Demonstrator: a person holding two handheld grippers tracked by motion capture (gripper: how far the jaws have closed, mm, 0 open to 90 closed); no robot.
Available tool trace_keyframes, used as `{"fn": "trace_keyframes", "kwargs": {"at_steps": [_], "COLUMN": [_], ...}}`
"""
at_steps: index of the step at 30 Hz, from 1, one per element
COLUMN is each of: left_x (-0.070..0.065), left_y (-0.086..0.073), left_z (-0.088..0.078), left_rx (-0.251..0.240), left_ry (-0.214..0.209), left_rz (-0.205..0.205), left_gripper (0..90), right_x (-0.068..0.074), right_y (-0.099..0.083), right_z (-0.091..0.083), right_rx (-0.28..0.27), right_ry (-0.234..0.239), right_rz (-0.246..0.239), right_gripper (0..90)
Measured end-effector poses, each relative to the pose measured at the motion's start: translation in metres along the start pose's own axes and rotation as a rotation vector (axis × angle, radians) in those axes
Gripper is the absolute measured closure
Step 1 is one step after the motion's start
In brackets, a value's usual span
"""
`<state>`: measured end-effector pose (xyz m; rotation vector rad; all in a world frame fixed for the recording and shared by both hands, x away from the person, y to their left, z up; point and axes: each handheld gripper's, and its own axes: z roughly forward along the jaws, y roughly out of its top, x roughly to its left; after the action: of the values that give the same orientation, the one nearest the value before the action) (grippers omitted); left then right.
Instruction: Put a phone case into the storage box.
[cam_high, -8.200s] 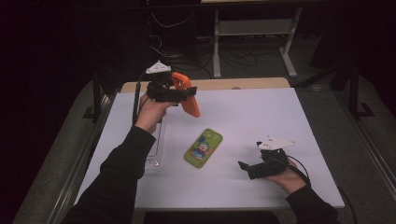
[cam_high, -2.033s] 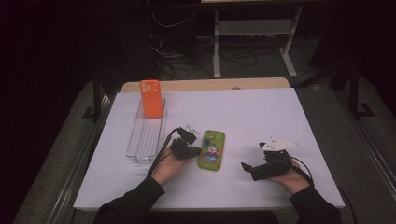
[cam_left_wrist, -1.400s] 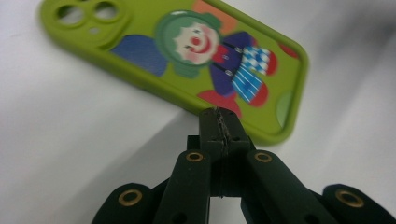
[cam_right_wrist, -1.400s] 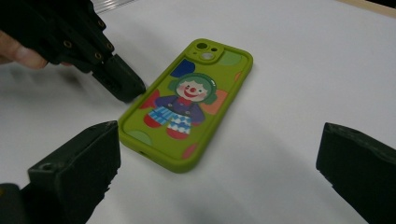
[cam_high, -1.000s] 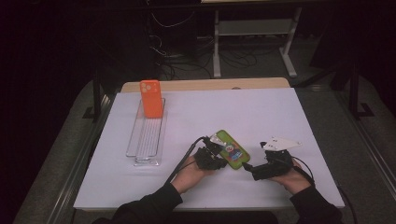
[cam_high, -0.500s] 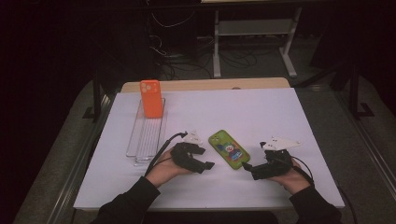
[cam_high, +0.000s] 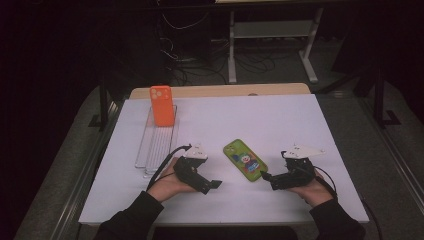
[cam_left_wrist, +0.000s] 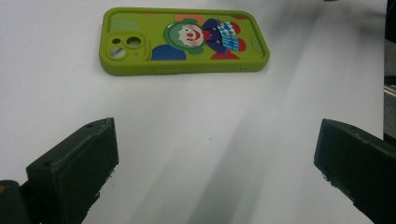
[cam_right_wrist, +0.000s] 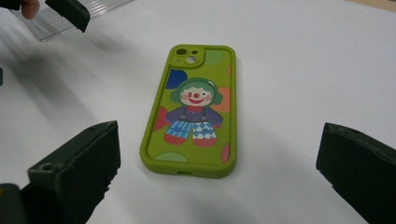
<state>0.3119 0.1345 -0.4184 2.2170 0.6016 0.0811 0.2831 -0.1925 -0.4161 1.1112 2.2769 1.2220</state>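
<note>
A green phone case (cam_high: 245, 160) with a clown print lies flat on the white table (cam_high: 280, 120), between both grippers. My left gripper (cam_high: 213, 184) rests just left of it, open and holding nothing. Seen from the left gripper view, the green case (cam_left_wrist: 184, 39) lies ahead of the wide-apart jaws of this gripper (cam_left_wrist: 210, 154). My right gripper (cam_high: 266, 176) sits to the case's right, open too. The green case (cam_right_wrist: 191, 109) lies straight in front of the right gripper (cam_right_wrist: 215, 158), camera end away. An orange phone case (cam_high: 162, 105) stands upright in a clear rack (cam_high: 155, 145).
The clear rack runs lengthwise along the table's left side, with empty slots in front of the orange case. A wooden board edge (cam_high: 225, 91) borders the table's far side. Dark floor with cables and a desk frame lies beyond.
The left gripper stood the orange case in the rack, then shifted and turned the green case to the right. It has now let go and drawn back left; the right gripper stayed put.
</note>
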Motion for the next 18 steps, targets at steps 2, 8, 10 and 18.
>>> {"fn": "trace_keyframes", "kwargs": {"at_steps": [2, 8, 10, 18], "left_x": [0.001, 0.004, 0.004, 0.001], "left_y": [0.000, 0.001, 0.001, 0.001], "left_z": [0.000, -0.001, -0.001, 0.002], "left_rx": [0.013, 0.003, 0.004, -0.020], "left_ry": [-0.005, -0.011, -0.007, -0.014], "left_rz": [0.017, 0.008, 0.009, -0.018], "left_gripper": [0.0, 0.0, 0.0, 0.0], "right_x": [0.000, 0.000, 0.000, -0.001], "right_y": [0.002, 0.013, 0.018, 0.039], "right_z": [0.000, -0.002, -0.001, 0.004], "right_rx": [0.001, 0.030, 0.042, 0.054], "right_ry": [-0.003, 0.011, 0.022, 0.009], "right_rz": [0.000, -0.002, 0.003, 0.007], "right_gripper": [0.0, 0.0, 0.0, 0.0]}}
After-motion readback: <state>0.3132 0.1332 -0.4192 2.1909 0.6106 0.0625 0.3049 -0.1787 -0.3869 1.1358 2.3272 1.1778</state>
